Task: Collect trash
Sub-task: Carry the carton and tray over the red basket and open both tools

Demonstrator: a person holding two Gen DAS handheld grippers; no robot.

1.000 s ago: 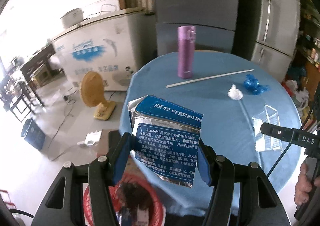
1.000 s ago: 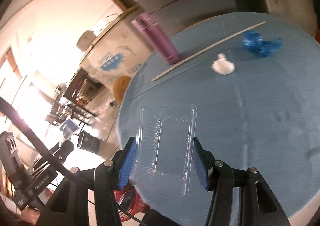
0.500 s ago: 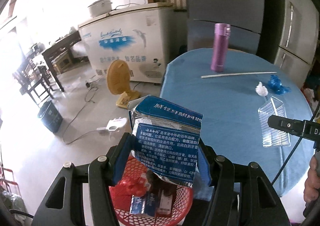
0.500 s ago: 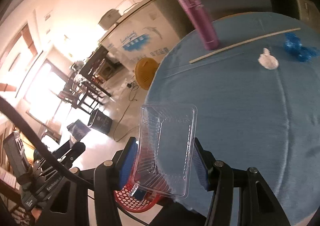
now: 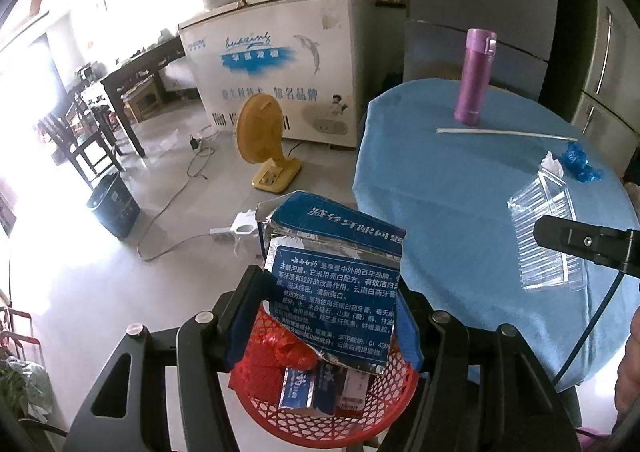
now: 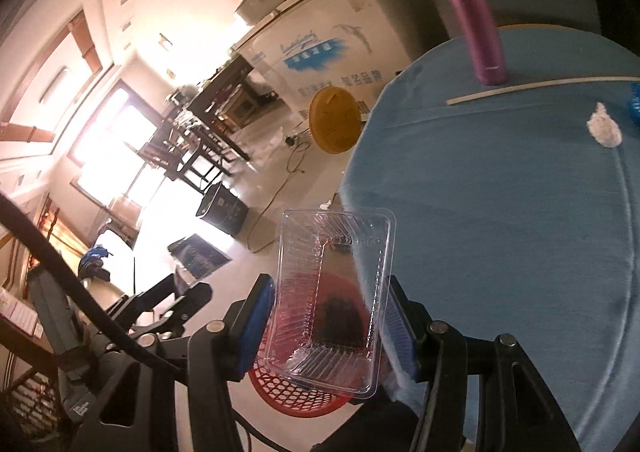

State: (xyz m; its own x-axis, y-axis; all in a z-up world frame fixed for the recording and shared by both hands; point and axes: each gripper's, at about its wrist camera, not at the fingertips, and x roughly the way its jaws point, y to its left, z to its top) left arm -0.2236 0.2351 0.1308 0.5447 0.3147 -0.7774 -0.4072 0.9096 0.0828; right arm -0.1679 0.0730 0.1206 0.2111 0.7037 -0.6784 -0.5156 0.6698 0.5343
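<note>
My left gripper (image 5: 320,316) is shut on a torn blue and silver toothpaste box (image 5: 334,268), held over a red mesh basket (image 5: 320,418) on the floor that holds red wrappers and small boxes. My right gripper (image 6: 326,326) is shut on a clear plastic tray (image 6: 332,292), also above the red basket (image 6: 296,396), just off the table's edge. In the left wrist view the same clear tray (image 5: 546,232) and the right gripper's tip show at the right. On the blue table (image 5: 460,188) lie a white wad (image 6: 604,128) and a crumpled blue scrap (image 5: 580,168).
A purple flask (image 5: 474,76) stands at the table's far side beside a long white stick (image 5: 504,133). On the floor are a yellow fan (image 5: 264,140), cables, a dark bin (image 5: 114,206) and a white chest freezer (image 5: 280,80). Grey cabinets stand behind the table.
Both grippers have swung left, away from over the table toward its edge. The red basket, earlier barely seen, now lies below both held items. Neither grip has changed.
</note>
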